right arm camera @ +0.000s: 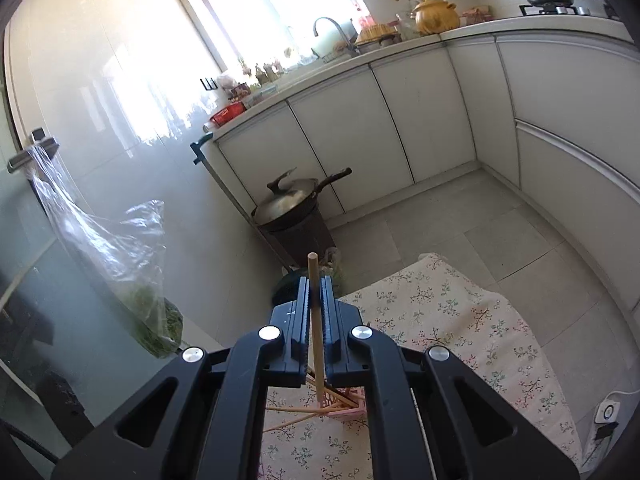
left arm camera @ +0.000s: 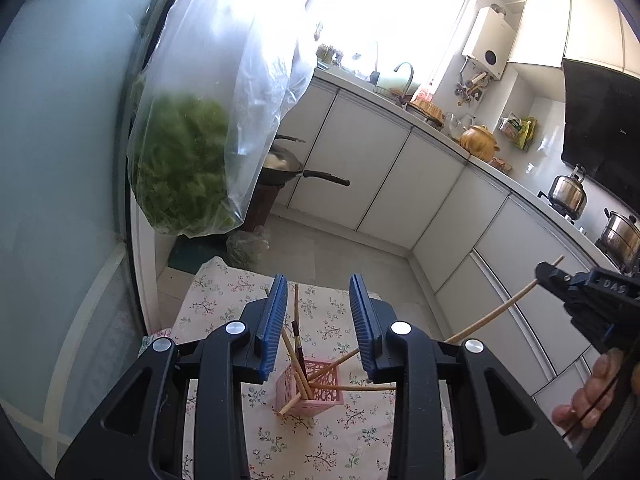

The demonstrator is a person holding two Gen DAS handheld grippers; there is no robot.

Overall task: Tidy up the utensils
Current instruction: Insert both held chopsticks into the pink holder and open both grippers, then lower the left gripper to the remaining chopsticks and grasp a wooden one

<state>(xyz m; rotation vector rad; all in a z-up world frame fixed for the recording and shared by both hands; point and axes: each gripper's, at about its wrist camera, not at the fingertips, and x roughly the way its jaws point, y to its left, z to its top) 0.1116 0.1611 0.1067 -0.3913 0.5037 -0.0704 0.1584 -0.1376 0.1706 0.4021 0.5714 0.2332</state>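
A pink lattice holder (left arm camera: pixel 310 390) stands on the floral-cloth table (left arm camera: pixel 224 304) with several wooden chopsticks and one dark chopstick (left arm camera: pixel 297 340) leaning in it. My left gripper (left arm camera: pixel 318 292) hovers over the holder, open, with nothing pressed between its blue pads. My right gripper (right arm camera: pixel 316 280) is shut on a light wooden chopstick (right arm camera: pixel 312 264) that hangs down toward the holder (right arm camera: pixel 348 404). In the left wrist view that right gripper (left arm camera: pixel 548 276) sits at the right edge, holding the long chopstick (left arm camera: pixel 492 314) at a slant, with a person's hand (left arm camera: pixel 592 396) behind it.
A clear bag of greens (left arm camera: pixel 180 160) hangs from a handle on the glass door at the left. A lidded wok (right arm camera: pixel 288 200) rests on a dark stand beyond the table. White cabinets (left arm camera: pixel 360 152) line the far side and right. A white device (right arm camera: pixel 606 412) lies on the floor.
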